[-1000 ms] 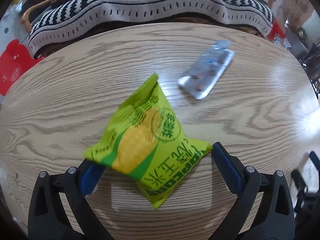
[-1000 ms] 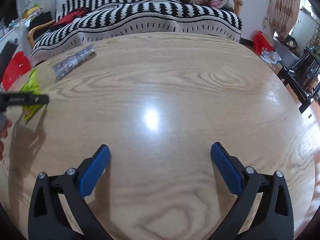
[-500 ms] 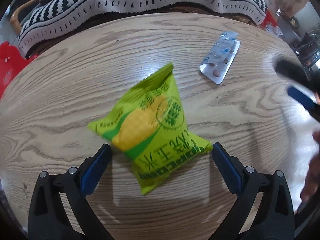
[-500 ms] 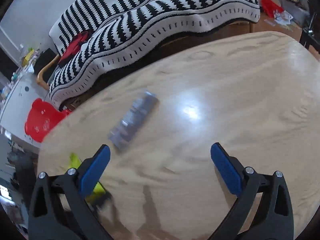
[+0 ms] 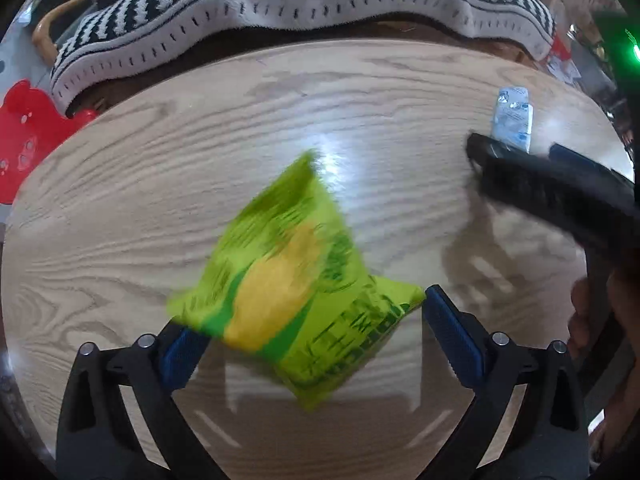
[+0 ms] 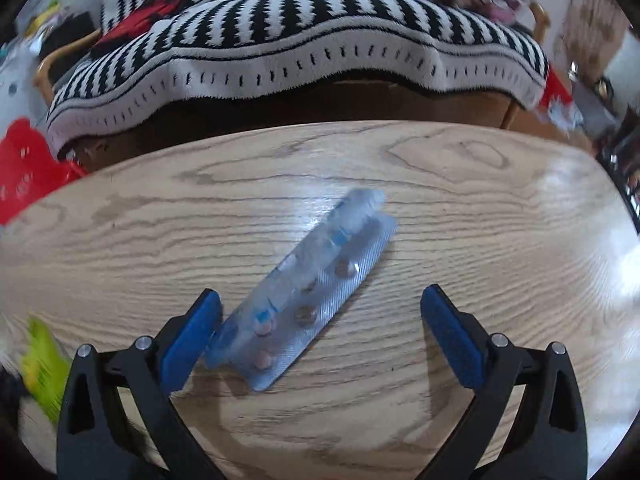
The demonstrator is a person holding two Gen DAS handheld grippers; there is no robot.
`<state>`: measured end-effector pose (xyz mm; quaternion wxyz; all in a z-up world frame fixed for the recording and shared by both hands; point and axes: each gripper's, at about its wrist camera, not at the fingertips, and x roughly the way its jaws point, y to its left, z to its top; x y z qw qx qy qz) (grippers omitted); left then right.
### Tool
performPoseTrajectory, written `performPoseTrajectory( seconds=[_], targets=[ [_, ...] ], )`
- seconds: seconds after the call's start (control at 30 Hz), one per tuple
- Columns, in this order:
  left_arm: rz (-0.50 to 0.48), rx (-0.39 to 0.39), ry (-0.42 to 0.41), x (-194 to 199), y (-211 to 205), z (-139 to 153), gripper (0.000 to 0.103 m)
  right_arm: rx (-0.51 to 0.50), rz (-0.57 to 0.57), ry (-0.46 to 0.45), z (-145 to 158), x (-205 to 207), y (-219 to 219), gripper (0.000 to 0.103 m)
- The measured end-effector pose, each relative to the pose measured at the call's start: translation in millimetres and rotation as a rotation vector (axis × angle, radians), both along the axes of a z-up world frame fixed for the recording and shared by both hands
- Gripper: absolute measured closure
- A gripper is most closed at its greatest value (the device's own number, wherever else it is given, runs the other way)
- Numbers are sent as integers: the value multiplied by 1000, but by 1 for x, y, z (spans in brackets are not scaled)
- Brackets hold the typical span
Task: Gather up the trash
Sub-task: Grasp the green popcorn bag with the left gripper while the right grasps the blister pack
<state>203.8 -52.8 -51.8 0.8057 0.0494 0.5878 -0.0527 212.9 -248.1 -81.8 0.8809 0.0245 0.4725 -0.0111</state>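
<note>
Both claws gape: left gripper (image 5: 306, 320) straddles the puffy green-yellow snack packet (image 5: 294, 280). Only the right wrist view shows pills in the silver blister pack (image 6: 308, 300), now between the right gripper (image 6: 320, 320) fingers, having swung over.

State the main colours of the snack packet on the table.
Lime green with a yellow centre; the snack packet shows best in the left wrist view.

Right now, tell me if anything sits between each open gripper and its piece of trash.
Nothing visible does. The green snack bag lies on the table between the left gripper's open jaws. The blister pack lies between the right gripper's open jaws, close to its left pad. No bin is in view.
</note>
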Motion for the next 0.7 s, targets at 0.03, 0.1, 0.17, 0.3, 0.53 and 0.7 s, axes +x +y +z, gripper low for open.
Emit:
performPoseTrajectory(
  seconds=[0.03,0.1,0.17,0.3,0.53,0.7],
  targets=[
    [-6,0,-11,1,3,1,6,0,13,-12,0,-2,0,9],
    [-30,-3,-52,0,7,3,12,9,45,-53,7,-6,-1,45],
    [-10,-2,-89,1,16,9,50,64,71,-26,9,-5,-4,71],
    [-13,-4,-56,-10,25,11,51,168,71,-12,12,-22,-18,72],
    [-45,-26,-75,-55,11,42,51,196,63,-59,40,-88,-42,72],
    [-117,-29,-113,-102,-24,78,51,192,33,-98,67,-148,-69,72]
  ],
)
